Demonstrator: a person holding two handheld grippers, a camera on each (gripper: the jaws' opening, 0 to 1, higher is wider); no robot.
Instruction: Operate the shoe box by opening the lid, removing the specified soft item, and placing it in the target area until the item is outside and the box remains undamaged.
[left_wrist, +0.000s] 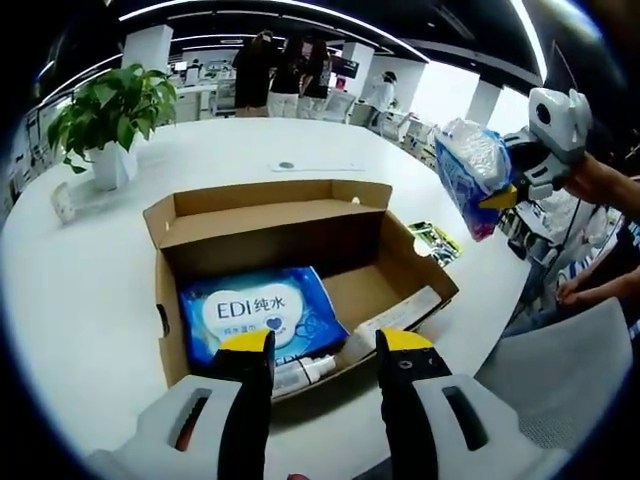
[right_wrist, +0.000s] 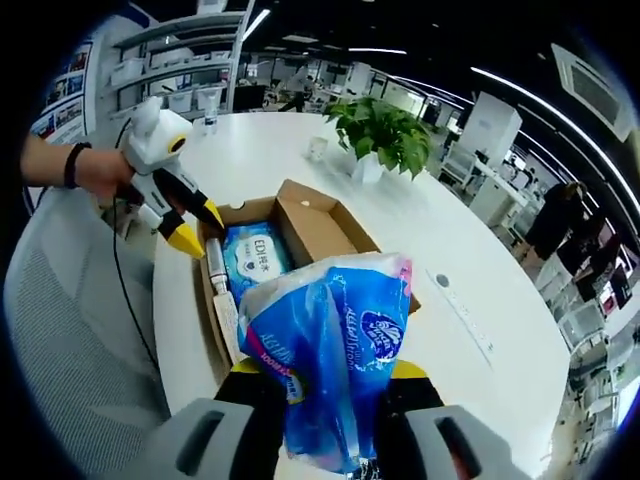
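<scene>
- Left gripper view: the left tool (left_wrist: 325, 345) is held released at the open shoe box (left_wrist: 300, 215); the tissue pack (left_wrist: 470, 172) is seen lifted at 2 o'clock.
- Right gripper view: the tissue pack (right_wrist: 330, 350) is clenched by the right tool (right_wrist: 330, 375). Removal seems done; placing on the table (right_wrist: 480, 300) is called for next.

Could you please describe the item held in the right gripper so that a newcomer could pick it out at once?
Start at the round white table and the open brown cardboard shoe box on it. Raised clear of the box, the right gripper is shut on a soft blue-and-white plastic pack of tissues with a pink edge. Unlike the flat blue wet-wipes pack lying inside the box, it is crinkly, bulging and held aloft.
</scene>
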